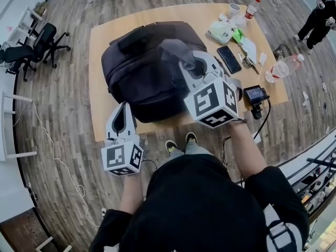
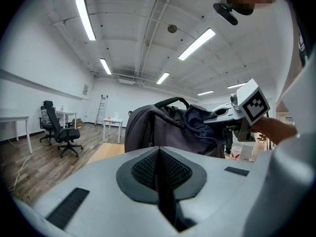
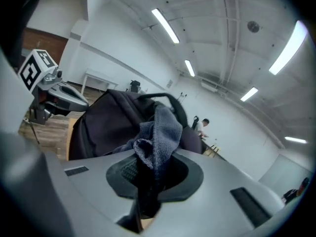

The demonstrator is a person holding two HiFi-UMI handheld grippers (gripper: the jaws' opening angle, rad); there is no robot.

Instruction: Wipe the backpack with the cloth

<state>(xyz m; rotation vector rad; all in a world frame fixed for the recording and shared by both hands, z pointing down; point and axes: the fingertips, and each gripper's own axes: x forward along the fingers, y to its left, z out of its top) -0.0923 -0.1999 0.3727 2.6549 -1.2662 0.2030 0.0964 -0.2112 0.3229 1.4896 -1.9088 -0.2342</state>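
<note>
Wooden table (image 1: 173, 13) holds the backpack (image 1: 136, 77) ahead of both grippers. Right gripper (image 1: 195, 66) clamps the grey cloth (image 1: 176, 50) above it; left gripper (image 1: 125, 109) is closed, empty.

Head view: high over the person, facing steeply down. Wide enough for the whole light wooden bench (image 1: 97, 41), the dark grey fabric backpack (image 1: 136, 77), the left tongs (image 1: 124, 108) and the right tongs (image 1: 185, 64).
Left gripper view: low at the bench's near edge, about level along its jaws, backpack side-on at mid range.
Right gripper view: rolled, horizon slanting, close on the backpack. Grey-blue woven cloth (image 3: 160, 132) right before the lens.
Shared: all three see the backpack; each gripper view catches the other tongs' marker cube.
</note>
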